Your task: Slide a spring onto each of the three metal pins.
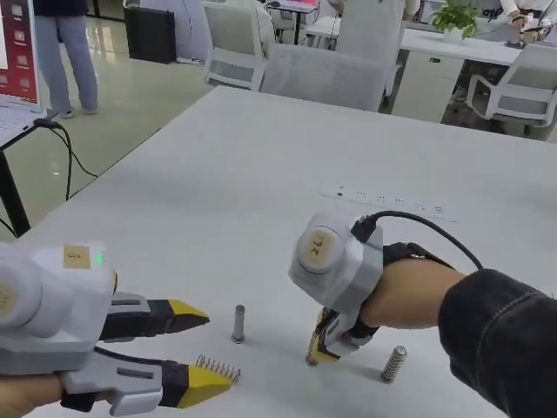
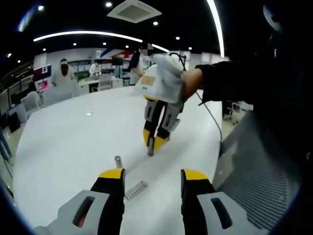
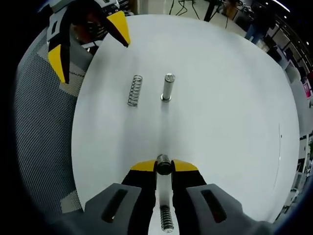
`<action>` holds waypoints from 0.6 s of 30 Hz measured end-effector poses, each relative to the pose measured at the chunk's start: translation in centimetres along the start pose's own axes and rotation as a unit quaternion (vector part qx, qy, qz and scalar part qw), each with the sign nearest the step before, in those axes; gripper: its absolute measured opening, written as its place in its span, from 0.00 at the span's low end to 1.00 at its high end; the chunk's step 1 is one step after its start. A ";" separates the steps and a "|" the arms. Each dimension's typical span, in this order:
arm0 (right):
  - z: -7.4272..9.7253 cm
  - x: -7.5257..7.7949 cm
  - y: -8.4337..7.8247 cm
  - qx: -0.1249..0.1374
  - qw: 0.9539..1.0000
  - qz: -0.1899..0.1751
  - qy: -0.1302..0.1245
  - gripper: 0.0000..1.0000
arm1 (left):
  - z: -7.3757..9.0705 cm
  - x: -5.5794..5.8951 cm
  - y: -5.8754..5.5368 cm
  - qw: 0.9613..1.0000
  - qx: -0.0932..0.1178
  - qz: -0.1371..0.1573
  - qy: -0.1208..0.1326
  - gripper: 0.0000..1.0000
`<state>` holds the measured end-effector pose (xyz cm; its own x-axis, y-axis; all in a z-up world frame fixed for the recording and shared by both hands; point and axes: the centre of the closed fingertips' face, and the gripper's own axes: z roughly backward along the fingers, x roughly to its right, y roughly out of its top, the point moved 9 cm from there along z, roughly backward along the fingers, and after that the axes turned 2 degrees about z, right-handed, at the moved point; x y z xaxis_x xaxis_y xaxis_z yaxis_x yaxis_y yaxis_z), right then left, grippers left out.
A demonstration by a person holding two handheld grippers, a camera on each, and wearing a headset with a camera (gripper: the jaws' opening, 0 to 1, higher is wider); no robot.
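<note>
nearest, the left gripper (image 1: 218,347) hangs with jaws apart, a loose spring (image 1: 218,367) lying on the table (image 1: 261,174) just beside its lower tip. i'd pinch that spring near one end, leaving the bore free. beyond stands a bare pin (image 1: 238,323), upright. farther on, the right gripper (image 1: 317,350) is clamped on a second pin (image 3: 164,164); another spring (image 1: 393,364) lies beside it.

R gripper (image 1: 320,351) hides most of pin (image 1: 311,359).
</note>
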<state>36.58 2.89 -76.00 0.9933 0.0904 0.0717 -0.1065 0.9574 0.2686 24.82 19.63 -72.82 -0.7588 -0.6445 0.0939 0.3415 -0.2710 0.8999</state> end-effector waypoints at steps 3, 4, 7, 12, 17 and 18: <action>0.0 0.0 0.0 0.000 1.000 0.000 0.001 0.09 | 0.0 0.1 0.0 1.000 -0.001 -0.001 -0.001 0.40; 0.0 0.0 0.0 0.001 1.000 0.000 0.001 0.09 | 0.0 0.1 0.0 1.000 -0.001 -0.001 -0.001 0.40; -0.1 -0.1 0.0 0.005 1.000 -0.003 0.004 0.10 | 0.0 0.1 0.0 1.000 0.000 -0.001 -0.001 0.40; 0.0 -0.3 0.0 0.009 1.000 -0.002 0.005 0.12 | 0.0 0.1 0.0 1.000 0.000 -0.001 -0.002 0.40; 0.7 -0.2 0.1 0.017 1.000 -0.003 0.000 0.14 | 0.0 0.1 -0.1 1.000 -0.001 -0.001 -0.002 0.40; 0.9 -0.2 0.1 0.019 1.000 -0.003 -0.002 0.14 | 0.0 0.1 -0.1 1.000 -0.001 -0.002 -0.003 0.40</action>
<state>36.38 2.72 -75.15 0.9939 0.0829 0.0729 -0.1014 0.9470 0.3049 24.71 19.60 -72.84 -0.7630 -0.6397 0.0927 0.3398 -0.2749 0.8994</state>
